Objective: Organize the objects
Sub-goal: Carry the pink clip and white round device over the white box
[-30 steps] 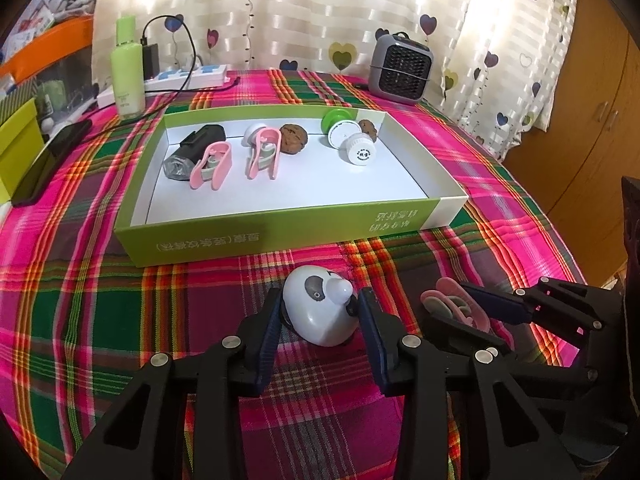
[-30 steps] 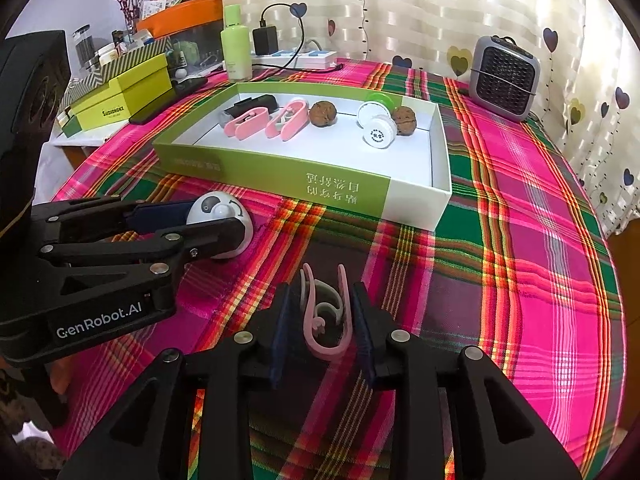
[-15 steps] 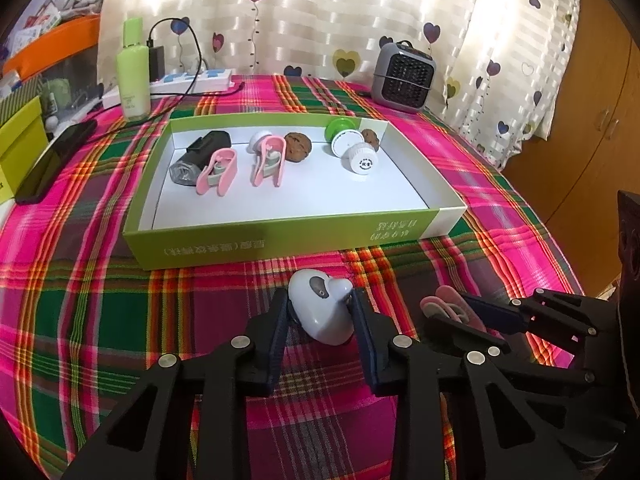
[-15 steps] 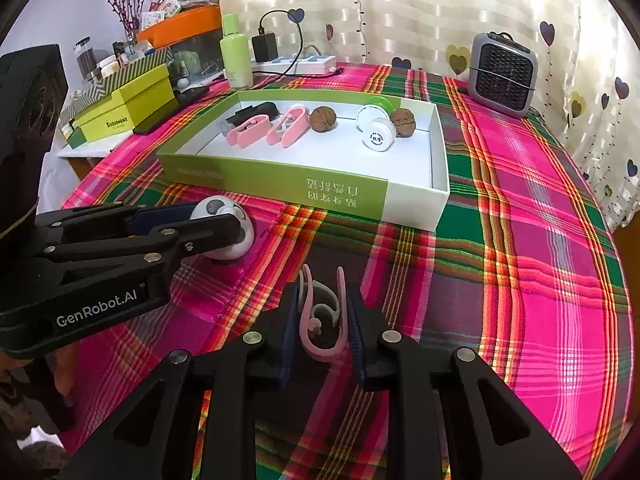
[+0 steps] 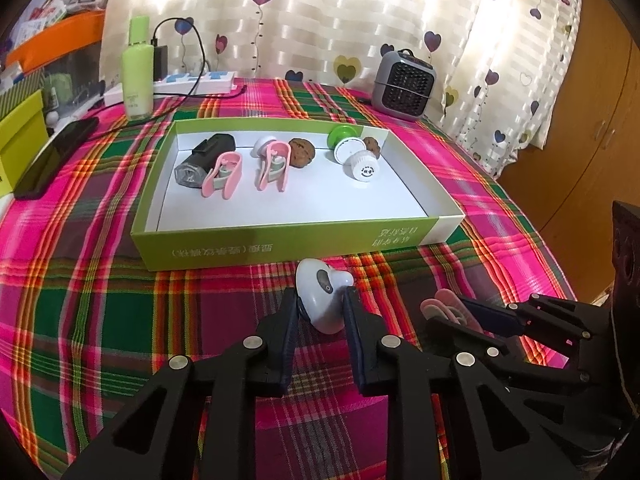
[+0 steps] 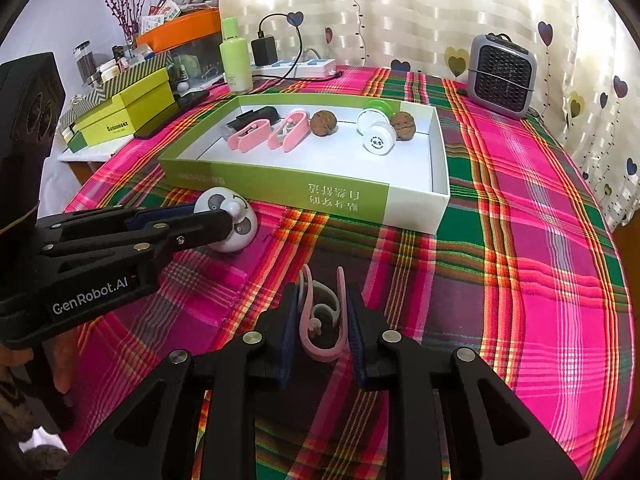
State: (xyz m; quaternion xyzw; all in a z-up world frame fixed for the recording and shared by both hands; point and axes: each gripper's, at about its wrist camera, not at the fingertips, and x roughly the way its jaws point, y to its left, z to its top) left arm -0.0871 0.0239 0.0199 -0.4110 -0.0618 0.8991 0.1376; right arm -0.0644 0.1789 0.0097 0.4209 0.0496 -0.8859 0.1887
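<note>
Both pickups looked made, with the carry to the green box next. The left tool was clenched on the white panda-faced gadget, just short of the box's near wall on the plaid bench. The right tool was clenched on a pink clip, nearer the edge. Each load needed lifting over that wall and setting beside the pink clips inside.

Plaid tablecloth fills the frame, heart-print curtain along the top, grey mini heater upper right, green bottle, power strip and yellow-green boxes upper left.
</note>
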